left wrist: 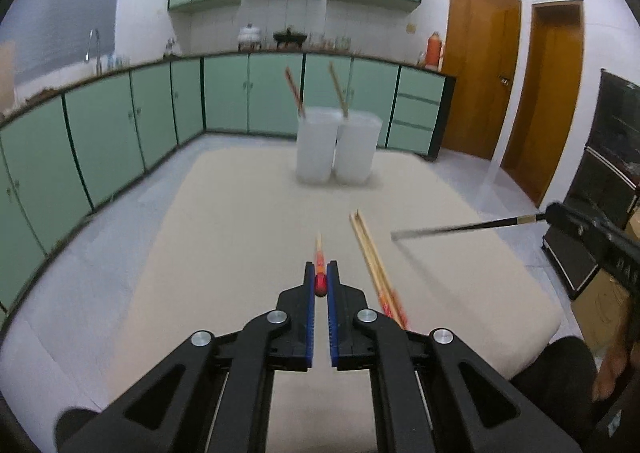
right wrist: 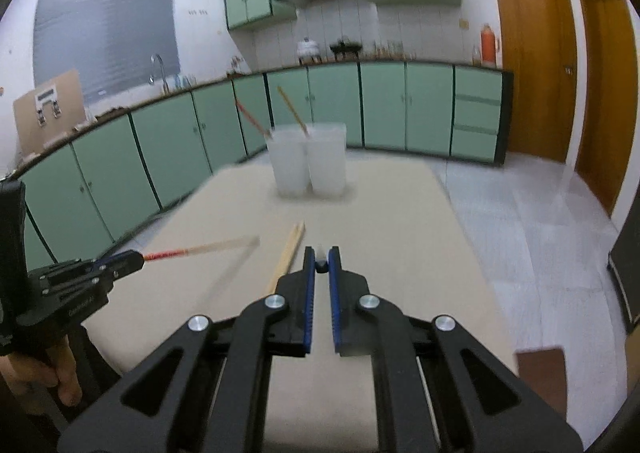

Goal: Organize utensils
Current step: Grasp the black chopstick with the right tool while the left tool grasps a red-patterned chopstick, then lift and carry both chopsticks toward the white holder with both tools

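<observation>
My left gripper is shut on a red-handled wooden chopstick that points forward above the beige table; it also shows in the right wrist view. My right gripper is shut on a black chopstick, seen end-on in the right wrist view. A pair of wooden chopsticks lies on the table between the grippers. Two white translucent cups stand side by side at the far end, each with one chopstick in it.
Green kitchen cabinets run along the left and back walls. Wooden doors stand at the right. Black equipment is right of the table. The table's right edge drops to a tiled floor.
</observation>
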Demonstrator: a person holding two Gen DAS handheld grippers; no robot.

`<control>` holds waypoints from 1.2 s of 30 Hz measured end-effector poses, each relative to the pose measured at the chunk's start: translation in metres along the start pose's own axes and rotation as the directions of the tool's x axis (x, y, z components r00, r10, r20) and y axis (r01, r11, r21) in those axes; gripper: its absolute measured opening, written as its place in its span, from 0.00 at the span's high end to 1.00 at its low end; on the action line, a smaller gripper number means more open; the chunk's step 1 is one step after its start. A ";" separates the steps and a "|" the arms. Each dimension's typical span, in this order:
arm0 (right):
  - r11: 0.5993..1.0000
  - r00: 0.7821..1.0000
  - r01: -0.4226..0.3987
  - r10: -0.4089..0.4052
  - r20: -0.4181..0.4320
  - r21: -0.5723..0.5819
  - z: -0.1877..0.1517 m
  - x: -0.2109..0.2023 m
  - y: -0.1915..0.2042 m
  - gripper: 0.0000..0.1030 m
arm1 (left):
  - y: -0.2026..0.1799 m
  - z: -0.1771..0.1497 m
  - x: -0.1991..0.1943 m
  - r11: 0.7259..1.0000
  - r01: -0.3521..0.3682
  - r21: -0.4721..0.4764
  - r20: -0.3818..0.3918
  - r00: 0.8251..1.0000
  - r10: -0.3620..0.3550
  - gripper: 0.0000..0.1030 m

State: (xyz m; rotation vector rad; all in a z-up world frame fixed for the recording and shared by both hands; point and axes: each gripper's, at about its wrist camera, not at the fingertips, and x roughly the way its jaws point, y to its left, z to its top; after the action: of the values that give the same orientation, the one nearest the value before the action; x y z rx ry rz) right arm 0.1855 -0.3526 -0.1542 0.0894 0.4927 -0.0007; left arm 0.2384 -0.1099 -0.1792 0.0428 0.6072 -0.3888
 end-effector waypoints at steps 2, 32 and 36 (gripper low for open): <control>1.000 1.000 -0.013 0.014 0.017 -0.014 0.019 -0.004 0.001 0.94 | 0.002 0.012 -0.008 1.000 0.014 -0.003 0.016 1.000 -0.014 0.95; 0.985 0.987 -0.113 0.097 -0.129 -0.127 0.177 0.061 0.006 0.95 | 0.021 0.164 0.019 0.990 0.134 0.054 -0.001 0.991 -0.134 0.95; 0.985 0.989 -0.103 0.086 -0.119 -0.139 0.210 0.074 0.005 0.94 | 0.017 0.197 0.026 0.990 0.126 0.066 0.032 0.991 -0.128 0.95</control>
State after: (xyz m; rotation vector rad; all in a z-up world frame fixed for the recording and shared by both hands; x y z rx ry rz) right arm 0.3499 -0.3640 -0.0044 -0.0301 0.5998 0.1339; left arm 0.3719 -0.1327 -0.0333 0.0582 0.5628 -0.5313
